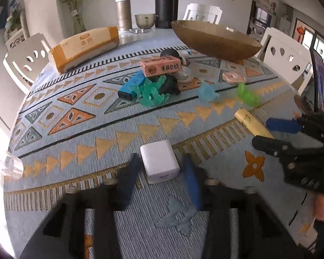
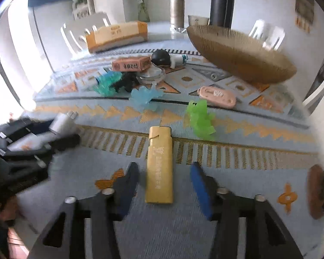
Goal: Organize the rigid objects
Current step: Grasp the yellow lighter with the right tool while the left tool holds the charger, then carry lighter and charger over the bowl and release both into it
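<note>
My left gripper (image 1: 159, 168) is open with a white cube charger (image 1: 158, 161) on the patterned cloth between its fingers, not gripped. My right gripper (image 2: 164, 179) is open around a flat yellow lighter-shaped box (image 2: 159, 168) lying lengthwise between its fingers. The right gripper also shows in the left wrist view (image 1: 270, 133), with the yellow box (image 1: 250, 123) beside it. The left gripper and the charger (image 2: 62, 123) show at the left of the right wrist view. A woven brown bowl (image 1: 216, 38) stands at the back right.
A pile lies mid-table: pink box (image 1: 161, 65), blue stick (image 1: 131, 85), teal toy (image 1: 151, 91), black figure (image 1: 170, 54). A light blue toy (image 2: 144, 98), green toy (image 2: 200, 118) and pink case (image 2: 218, 97) lie nearer. Tissue pack (image 1: 84, 47), flasks and a glass stand behind.
</note>
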Demonstrator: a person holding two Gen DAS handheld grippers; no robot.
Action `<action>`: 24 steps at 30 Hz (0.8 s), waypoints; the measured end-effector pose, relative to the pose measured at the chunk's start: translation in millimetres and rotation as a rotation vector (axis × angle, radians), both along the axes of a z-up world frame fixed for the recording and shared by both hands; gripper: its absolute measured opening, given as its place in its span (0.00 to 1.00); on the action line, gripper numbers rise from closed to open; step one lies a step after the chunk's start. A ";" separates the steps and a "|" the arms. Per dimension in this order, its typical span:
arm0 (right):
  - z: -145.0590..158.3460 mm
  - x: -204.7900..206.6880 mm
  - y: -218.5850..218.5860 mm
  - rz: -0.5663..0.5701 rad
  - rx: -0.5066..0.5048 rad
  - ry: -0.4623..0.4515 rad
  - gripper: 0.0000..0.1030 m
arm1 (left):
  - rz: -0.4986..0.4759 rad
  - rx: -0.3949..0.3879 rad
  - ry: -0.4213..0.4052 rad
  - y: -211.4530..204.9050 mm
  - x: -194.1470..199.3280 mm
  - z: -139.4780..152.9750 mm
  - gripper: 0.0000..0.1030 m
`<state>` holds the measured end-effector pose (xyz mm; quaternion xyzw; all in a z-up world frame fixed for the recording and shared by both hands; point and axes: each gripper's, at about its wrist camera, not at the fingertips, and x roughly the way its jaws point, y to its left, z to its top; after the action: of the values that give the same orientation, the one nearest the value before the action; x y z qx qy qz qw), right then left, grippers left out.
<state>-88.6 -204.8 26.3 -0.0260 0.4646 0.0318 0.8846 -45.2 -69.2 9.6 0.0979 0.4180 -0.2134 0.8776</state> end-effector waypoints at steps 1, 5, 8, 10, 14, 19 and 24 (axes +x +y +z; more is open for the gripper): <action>0.6 -0.8 5.5 0.021 -0.005 -0.002 0.24 | 0.006 -0.004 0.001 0.8 0.6 0.5 0.26; 6.4 -2.4 9.0 0.038 0.058 0.016 0.23 | 0.024 -0.039 -0.048 5.4 -2.0 18.8 0.24; 36.8 -3.5 -6.7 0.017 0.130 -0.042 0.23 | 0.017 -0.103 -0.088 7.2 2.9 52.4 0.24; 72.0 -2.3 -30.0 -0.030 0.167 -0.123 0.23 | 0.004 -0.137 -0.142 1.0 10.3 83.6 0.24; 138.1 10.3 -84.9 -0.185 0.195 -0.280 0.23 | -0.044 -0.206 -0.221 -28.4 35.2 137.9 0.24; 161.8 46.6 -130.9 -0.335 0.221 -0.310 0.23 | -0.094 -0.257 -0.209 -81.8 82.7 158.6 0.24; 127.4 98.4 -149.3 -0.407 0.218 -0.184 0.23 | -0.126 -0.248 -0.091 -133.8 130.0 123.3 0.24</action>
<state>9.8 -354.0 153.7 0.1609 0.3714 -0.0994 0.9090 84.8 -203.0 133.0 0.0242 0.3411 -0.3136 0.8858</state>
